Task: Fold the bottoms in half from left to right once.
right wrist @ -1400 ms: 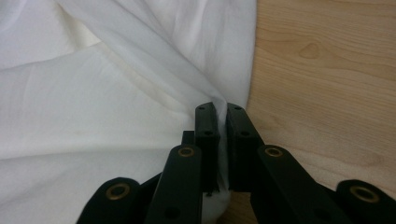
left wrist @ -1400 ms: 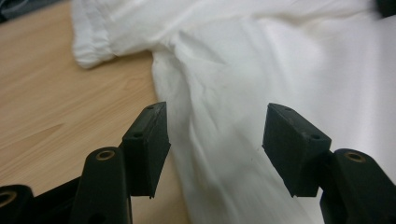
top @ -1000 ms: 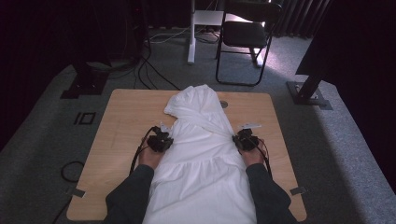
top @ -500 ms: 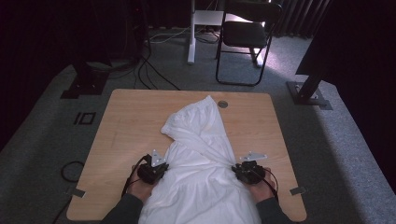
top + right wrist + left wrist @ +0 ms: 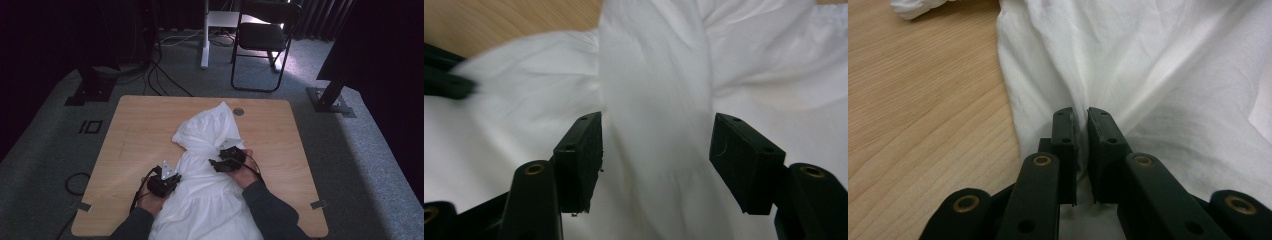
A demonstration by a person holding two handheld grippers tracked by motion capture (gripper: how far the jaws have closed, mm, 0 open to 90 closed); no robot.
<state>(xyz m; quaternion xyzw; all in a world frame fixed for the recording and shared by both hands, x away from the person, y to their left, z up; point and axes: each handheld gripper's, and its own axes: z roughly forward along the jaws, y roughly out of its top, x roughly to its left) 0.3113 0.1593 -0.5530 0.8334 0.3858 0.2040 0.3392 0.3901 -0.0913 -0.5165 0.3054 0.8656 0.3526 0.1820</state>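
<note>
White garment (image 5: 210, 175), lengthwise near-to-far, hood end far

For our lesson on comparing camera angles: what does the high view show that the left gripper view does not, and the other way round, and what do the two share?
High view alone: the right gripper, jaws apart above the white garment, a black chair, floor cables and the whole table. Left gripper view alone: the left gripper seen close, its pads pinching a fold of cloth. Both: the garment and the wooden tabletop.
</note>
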